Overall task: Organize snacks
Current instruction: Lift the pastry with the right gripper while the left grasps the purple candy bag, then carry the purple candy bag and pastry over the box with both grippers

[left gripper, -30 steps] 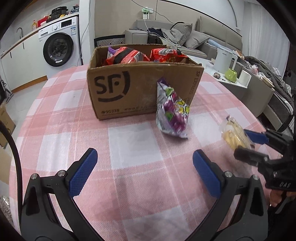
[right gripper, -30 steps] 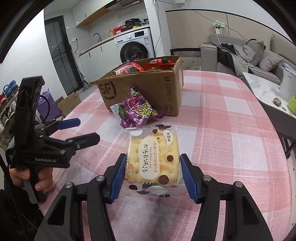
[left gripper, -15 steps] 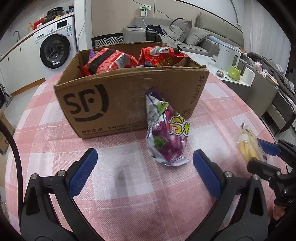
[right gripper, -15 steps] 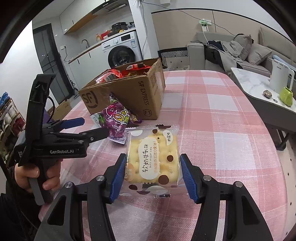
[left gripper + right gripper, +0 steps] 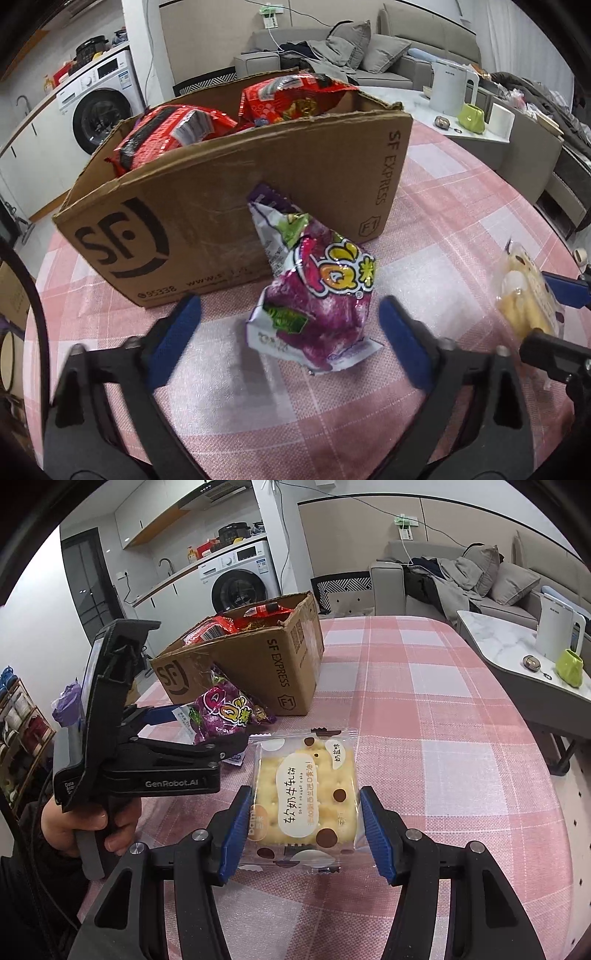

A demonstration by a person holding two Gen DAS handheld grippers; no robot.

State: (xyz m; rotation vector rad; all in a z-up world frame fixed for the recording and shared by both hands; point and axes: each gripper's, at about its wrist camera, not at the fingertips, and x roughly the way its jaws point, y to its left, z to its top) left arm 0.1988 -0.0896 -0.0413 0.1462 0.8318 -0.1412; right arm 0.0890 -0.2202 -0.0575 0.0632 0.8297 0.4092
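Snacks come first here: nearest the right wrist camera, a flat clear-wrapped nougat cake packet (image 5: 303, 805) sits squeezed between the blue ribbed pads of the right claw (image 5: 303, 830), held above the near part of the desk (image 5: 424, 709) with its pink-and-white checked cloth. I judge it light but brittle, a square biscuit sandwich under slick film; holding it by its two side edges, as now, looks right, with gentle pressure only.

Next out, the left claw (image 5: 290, 334) stands fairly wide, its jaws having just been closing, with the purple snack bag (image 5: 317, 295) between the pads but not yet pinched. That bag rests on the desk, its upper end leaning on the front wall of the cardboard box (image 5: 207, 206). It is a crinkled foil pouch, puffy and glossy, so probably light, soft and slippery; the fuller middle seems the best place to grip, since the flat crimped ends could slide out.

Farther on, the box is stiff brown corrugated card with black printing, open on top, standing toward the far side of the desk. Inside lie red snack packs (image 5: 295, 98), shiny and creased.
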